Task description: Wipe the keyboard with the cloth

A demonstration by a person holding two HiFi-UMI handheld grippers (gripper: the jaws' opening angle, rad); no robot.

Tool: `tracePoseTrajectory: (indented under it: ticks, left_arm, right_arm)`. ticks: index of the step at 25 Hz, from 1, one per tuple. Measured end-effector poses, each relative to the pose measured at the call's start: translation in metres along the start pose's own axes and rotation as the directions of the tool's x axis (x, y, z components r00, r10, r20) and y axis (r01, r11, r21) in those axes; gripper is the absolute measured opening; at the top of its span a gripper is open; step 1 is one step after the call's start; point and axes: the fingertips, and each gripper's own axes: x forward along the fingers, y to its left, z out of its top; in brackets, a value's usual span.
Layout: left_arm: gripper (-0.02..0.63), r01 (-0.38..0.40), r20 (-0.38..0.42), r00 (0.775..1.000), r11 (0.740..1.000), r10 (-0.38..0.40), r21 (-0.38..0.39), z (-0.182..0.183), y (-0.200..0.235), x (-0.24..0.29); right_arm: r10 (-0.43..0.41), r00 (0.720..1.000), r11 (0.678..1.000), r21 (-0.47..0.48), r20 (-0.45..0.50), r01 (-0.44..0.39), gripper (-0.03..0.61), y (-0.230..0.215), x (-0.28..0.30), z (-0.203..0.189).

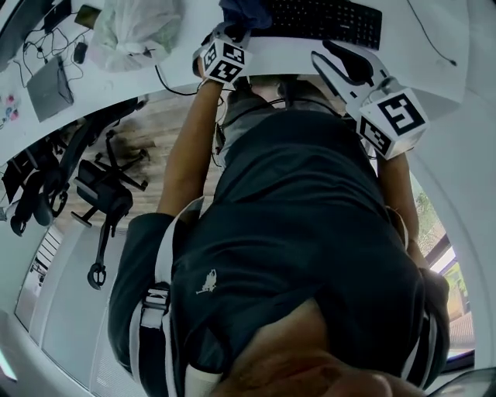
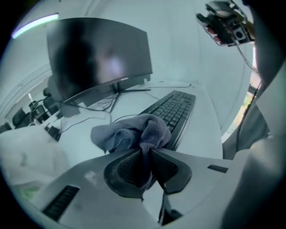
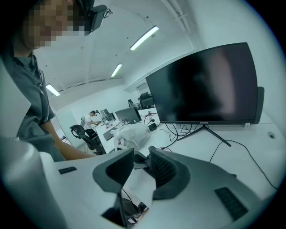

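A grey-blue cloth (image 2: 134, 132) hangs bunched from my left gripper (image 2: 147, 154), whose pads are shut on a fold of it. The cloth sits just over the near left end of the black keyboard (image 2: 172, 109), which runs away towards the right on the white desk. In the head view the left gripper (image 1: 229, 39) is at the keyboard's (image 1: 329, 19) left end with the cloth (image 1: 244, 12) in front of it. My right gripper (image 3: 140, 172) is open with nothing between its pads. It hovers at the desk's front edge, below the keyboard's right part (image 1: 335, 58).
A dark monitor (image 2: 98, 58) on a thin stand is behind the keyboard, with cables trailing from it. A white plastic bag (image 1: 136, 27) and small devices (image 1: 50, 85) lie at the desk's left. Office chairs (image 1: 101, 194) stand on the floor to the left. The person's body fills the head view's middle.
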Motion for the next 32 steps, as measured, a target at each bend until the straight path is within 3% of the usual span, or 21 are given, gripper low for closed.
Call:
tracePoseTrajectory:
  ticks: [2, 4, 7, 10, 12, 15, 19, 22, 25, 29, 32]
  left_arm:
    - [0.040, -0.043, -0.025, 0.999, 0.997, 0.042, -0.057, -0.028, 0.025, -0.015]
    - [0.040, -0.042, -0.034, 0.999, 0.997, 0.040, -0.057, -0.039, 0.030, -0.019]
    - [0.038, 0.030, -0.010, 1.000, 0.999, -0.029, 0.033, -0.013, -0.004, 0.000]
    - [0.038, 0.134, 0.008, 0.991, 0.981, -0.137, 0.140, 0.027, -0.061, 0.025]
    - [0.038, 0.162, 0.010, 0.986, 0.974, -0.166, 0.159, 0.040, -0.078, 0.033]
    - [0.038, 0.129, -0.002, 0.992, 0.986, -0.130, 0.105, 0.026, -0.057, 0.024]
    - [0.040, 0.025, -0.062, 0.998, 1.000, -0.024, 0.014, -0.029, 0.004, -0.011]
    - [0.039, -0.010, -0.110, 0.994, 1.000, 0.012, 0.022, -0.045, 0.024, -0.024]
    - [0.038, 0.030, -0.097, 0.995, 0.996, -0.021, 0.087, -0.022, 0.001, -0.009]
    - [0.038, 0.138, -0.058, 0.990, 0.969, -0.128, 0.206, 0.029, -0.060, 0.028]
    - [0.038, 0.169, -0.038, 0.986, 0.966, -0.165, 0.195, 0.045, -0.073, 0.040]
  right_arm:
    - [-0.006, 1.000, 1.000, 0.007, -0.003, 0.006, 0.115, -0.003, 0.000, -0.004]
    - [-0.009, 1.000, 1.000, 0.014, -0.004, 0.009, 0.115, -0.005, 0.000, -0.007]
    - [-0.009, 1.000, 1.000, 0.019, -0.008, 0.009, 0.115, -0.007, 0.001, -0.008]
    - [-0.003, 1.000, 1.000, 0.016, -0.012, 0.003, 0.115, -0.005, 0.001, -0.005]
    - [-0.001, 1.000, 1.000, 0.014, -0.012, 0.002, 0.115, -0.005, 0.001, -0.003]
    - [-0.010, 1.000, 1.000, 0.018, -0.009, 0.010, 0.115, -0.009, 0.002, -0.003]
    - [-0.017, 1.000, 0.999, 0.031, -0.010, 0.017, 0.115, -0.017, 0.004, -0.003]
    - [-0.014, 1.000, 0.999, 0.036, -0.009, 0.014, 0.115, -0.021, 0.005, -0.001]
    - [-0.014, 1.000, 0.999, 0.038, -0.012, 0.014, 0.115, -0.022, 0.005, 0.000]
    - [-0.011, 1.000, 0.999, 0.032, -0.018, 0.011, 0.115, -0.018, 0.008, 0.000]
    - [-0.010, 1.000, 1.000, 0.030, -0.016, 0.011, 0.115, -0.016, 0.009, 0.000]
